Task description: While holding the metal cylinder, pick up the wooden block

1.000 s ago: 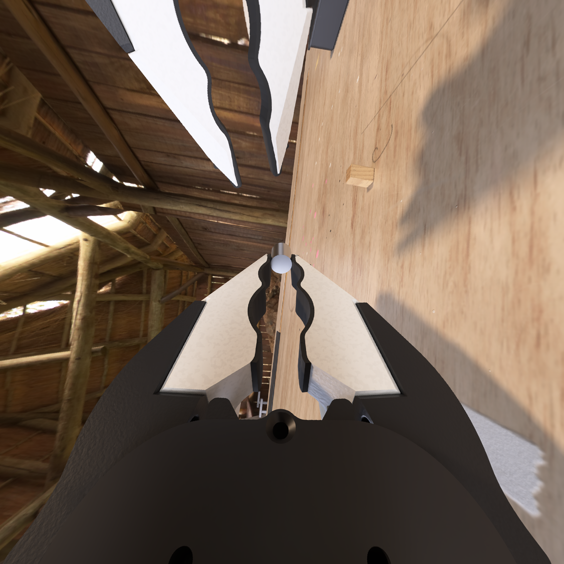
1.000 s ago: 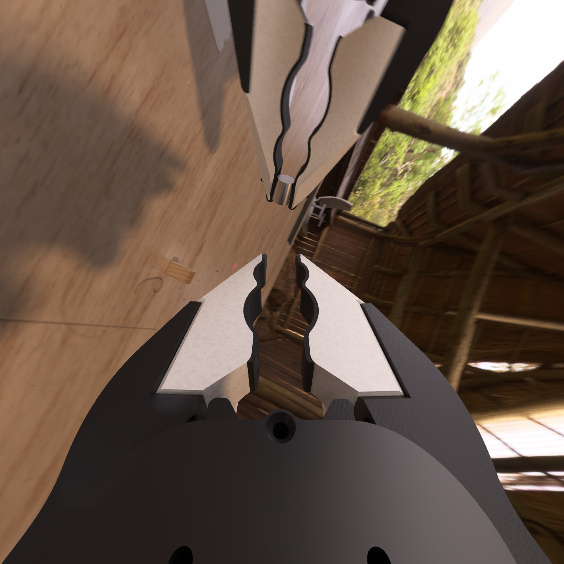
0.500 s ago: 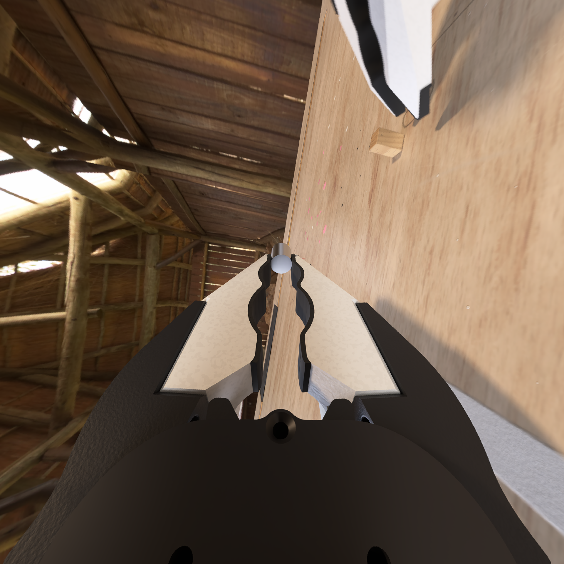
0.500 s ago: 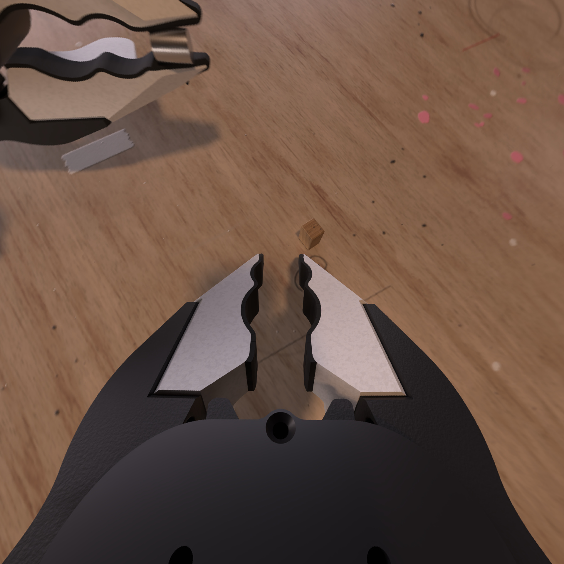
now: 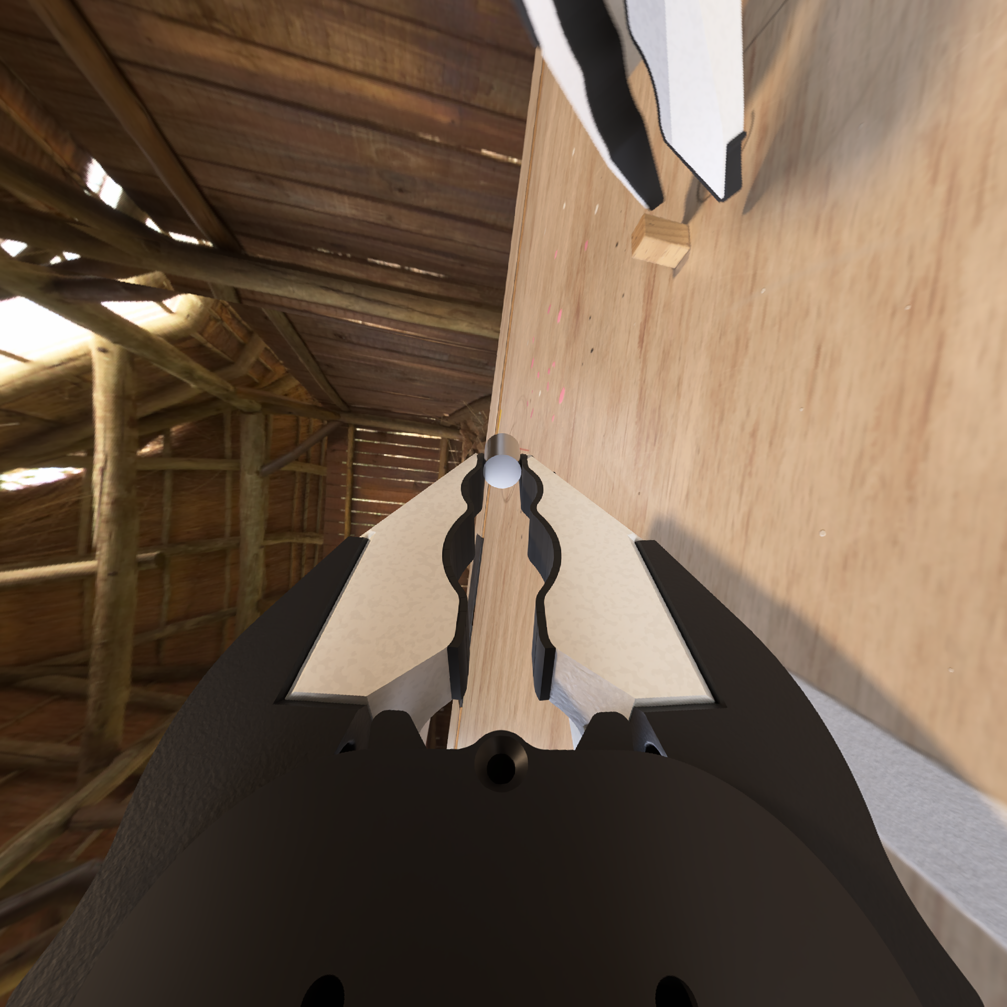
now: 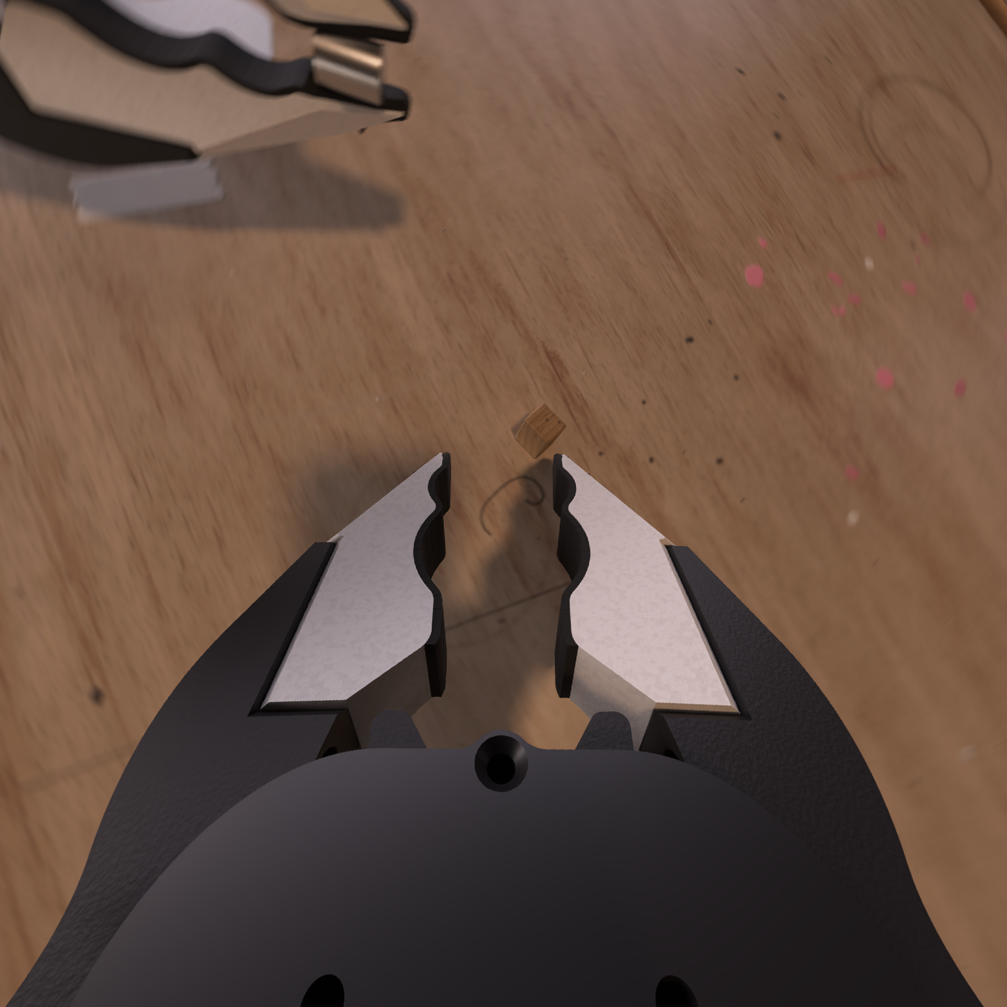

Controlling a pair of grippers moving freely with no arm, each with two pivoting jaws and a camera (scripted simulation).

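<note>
My left gripper is shut on the small metal cylinder, pinched at the fingertips; it also shows at the upper left of the right wrist view, holding the cylinder above the table. The small wooden block lies on the wooden table, just beyond my right gripper, slightly right of its centre line. The right gripper is open and empty. In the left wrist view the block lies just below the right gripper's fingers.
A strip of grey tape lies on the table under the left gripper; it also shows in the left wrist view. Pink paint specks dot the table to the right. The table edge borders a wooden hut interior.
My right gripper has opened wider and moved closer to the block. The left gripper still holds the cylinder and has shifted only slightly.
</note>
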